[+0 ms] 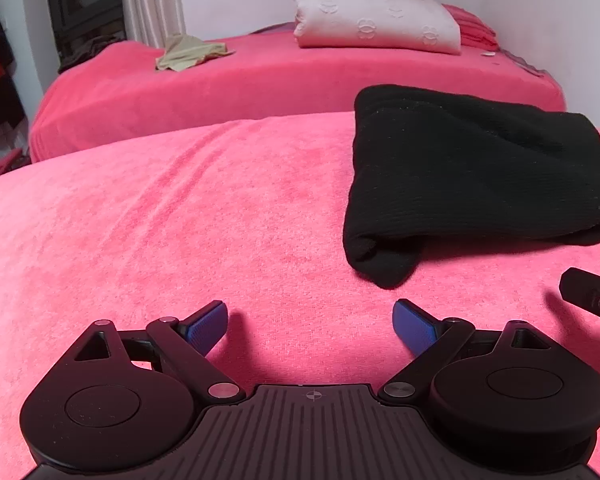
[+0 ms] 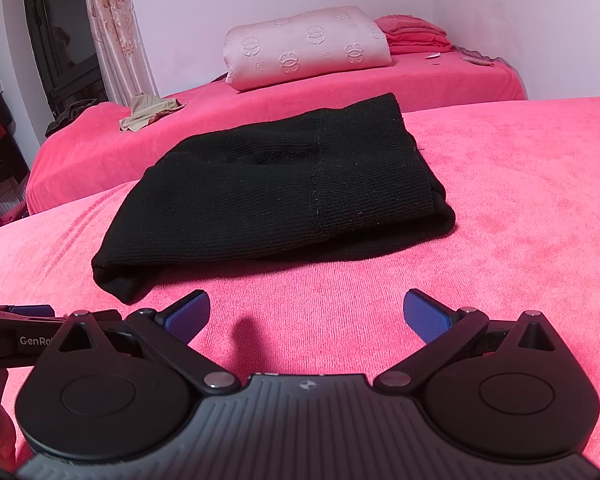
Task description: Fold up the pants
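**Both claws wide open, empty; pants folded on bed**

Left gripper [image 1: 310, 326]: blue-padded fingers spread wide, nothing between them, low over the pink plush bed cover [image 1: 160, 220]. Right gripper [image 2: 306, 316]: same, wide apart and empty.

Black ribbed knit pants [image 2: 276, 196] lie folded in a thick stack on the cover, just ahead of the right gripper, ahead and to the right of the left one. Neither claw touches them. Nothing between the claws and the pants.

The grippers sit side by side: each shows at the edge of the other's view.

Behind: second pink-covered bed with a rolled pale embossed quilt [image 2: 308, 50], folded pink cloths [image 2: 416, 34] beside it, crumpled beige garment [image 2: 150, 112] near its left end. Patterned curtain [image 2: 112, 28] and dark window frame back left.
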`<move>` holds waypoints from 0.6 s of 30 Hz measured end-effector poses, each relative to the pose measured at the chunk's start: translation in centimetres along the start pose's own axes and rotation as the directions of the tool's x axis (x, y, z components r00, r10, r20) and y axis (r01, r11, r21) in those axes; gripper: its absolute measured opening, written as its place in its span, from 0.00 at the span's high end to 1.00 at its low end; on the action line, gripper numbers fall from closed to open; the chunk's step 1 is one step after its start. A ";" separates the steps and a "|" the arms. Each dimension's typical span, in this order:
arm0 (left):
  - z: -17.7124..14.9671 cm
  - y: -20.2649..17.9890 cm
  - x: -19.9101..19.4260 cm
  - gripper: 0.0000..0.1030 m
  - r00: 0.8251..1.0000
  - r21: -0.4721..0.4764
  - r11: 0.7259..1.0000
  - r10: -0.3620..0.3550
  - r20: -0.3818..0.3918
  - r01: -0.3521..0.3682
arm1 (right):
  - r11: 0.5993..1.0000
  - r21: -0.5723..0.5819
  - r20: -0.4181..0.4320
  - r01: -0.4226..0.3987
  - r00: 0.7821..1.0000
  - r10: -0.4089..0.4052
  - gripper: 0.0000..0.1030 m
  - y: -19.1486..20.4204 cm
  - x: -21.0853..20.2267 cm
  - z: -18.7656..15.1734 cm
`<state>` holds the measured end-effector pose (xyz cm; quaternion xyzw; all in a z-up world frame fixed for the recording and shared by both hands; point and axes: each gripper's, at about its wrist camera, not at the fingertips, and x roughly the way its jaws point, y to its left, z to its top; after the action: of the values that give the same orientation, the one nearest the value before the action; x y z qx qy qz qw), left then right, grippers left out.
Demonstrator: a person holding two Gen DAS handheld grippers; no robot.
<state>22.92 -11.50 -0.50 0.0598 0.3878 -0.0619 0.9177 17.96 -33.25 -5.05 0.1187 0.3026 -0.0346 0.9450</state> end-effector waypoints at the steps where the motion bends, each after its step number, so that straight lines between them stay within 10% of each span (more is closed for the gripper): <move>1: 0.0 0.0 0.0 0.00 1.000 0.000 1.000 0.001 0.000 -0.001 | 1.000 0.000 0.000 0.000 1.000 0.000 0.00 0.0 0.0 0.0; 18: 0.0 0.0 0.0 0.00 1.000 0.001 1.000 0.001 -0.002 -0.001 | 1.000 0.003 0.001 -0.001 1.000 0.001 0.00 0.1 0.0 -0.1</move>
<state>22.91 -11.51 -0.54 0.0605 0.3888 -0.0616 0.9173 17.90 -33.09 -5.08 0.1202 0.3022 -0.0348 0.9450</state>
